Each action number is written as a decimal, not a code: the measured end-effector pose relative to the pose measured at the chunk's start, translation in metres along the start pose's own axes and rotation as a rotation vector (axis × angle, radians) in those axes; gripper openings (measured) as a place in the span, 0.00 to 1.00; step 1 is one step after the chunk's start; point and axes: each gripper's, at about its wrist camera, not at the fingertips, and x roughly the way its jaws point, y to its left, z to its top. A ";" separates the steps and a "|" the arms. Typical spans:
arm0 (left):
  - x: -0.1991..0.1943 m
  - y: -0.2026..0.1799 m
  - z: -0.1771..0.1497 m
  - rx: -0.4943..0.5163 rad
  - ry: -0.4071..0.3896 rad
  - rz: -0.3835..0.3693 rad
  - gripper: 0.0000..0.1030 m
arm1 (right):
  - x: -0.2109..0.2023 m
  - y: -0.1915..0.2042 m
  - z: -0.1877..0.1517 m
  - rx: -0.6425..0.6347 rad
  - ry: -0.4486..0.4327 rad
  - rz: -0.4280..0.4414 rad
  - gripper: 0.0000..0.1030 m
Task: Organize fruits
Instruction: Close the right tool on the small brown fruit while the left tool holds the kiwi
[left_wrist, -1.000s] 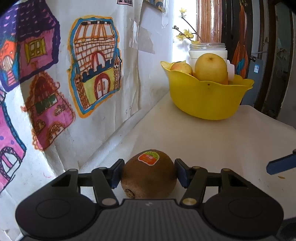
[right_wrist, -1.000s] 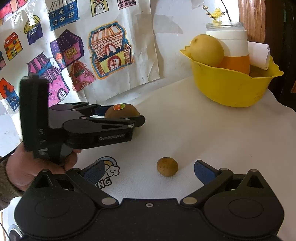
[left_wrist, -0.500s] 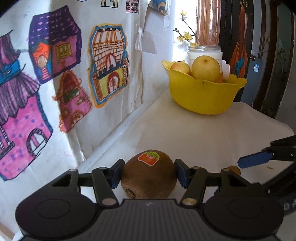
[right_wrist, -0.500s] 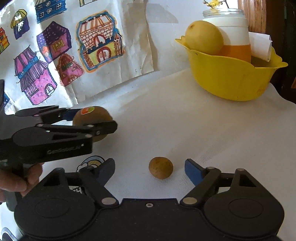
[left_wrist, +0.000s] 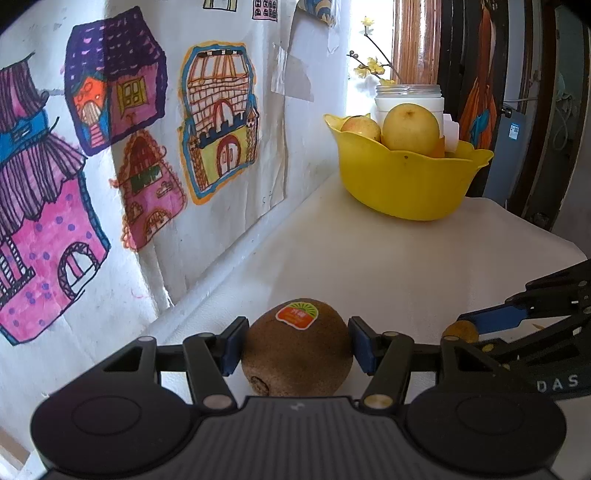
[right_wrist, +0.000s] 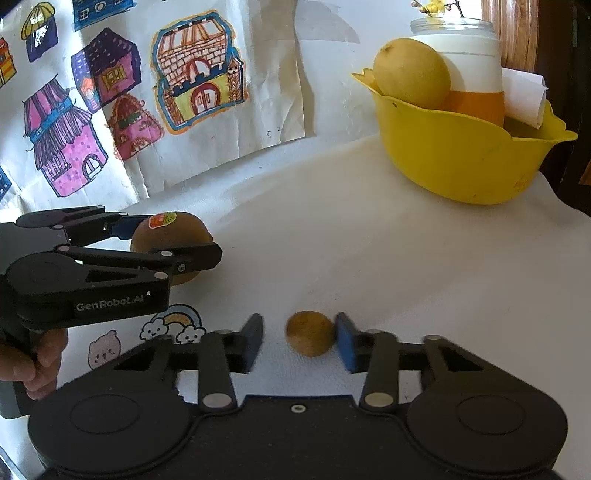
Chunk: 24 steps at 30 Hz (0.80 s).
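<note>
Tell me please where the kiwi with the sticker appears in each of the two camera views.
Left wrist view: the kiwi is at bottom centre, clamped between the left gripper pads.
Right wrist view: the kiwi is at middle left, held in the left gripper above the white table.
Shared landmark: the yellow bowl, upper right in both views.

Bowl (right_wrist: 461, 158) behind kiwi (right_wrist: 168, 236) (fruit (right_wrist: 412, 72) inside).

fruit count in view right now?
4. Kiwi in the left gripper; small brown fruit between the right gripper fingers; pear and apple in the yellow bowl, which may hide more.
</note>
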 end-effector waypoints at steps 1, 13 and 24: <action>0.000 0.000 0.000 0.001 0.000 0.001 0.61 | 0.000 0.000 0.000 -0.003 0.001 -0.002 0.30; -0.019 0.001 0.002 0.005 -0.011 0.006 0.61 | -0.016 0.007 -0.002 -0.009 -0.007 0.009 0.29; -0.083 -0.005 0.007 0.013 -0.058 0.006 0.61 | -0.099 0.038 -0.004 -0.041 -0.098 0.018 0.29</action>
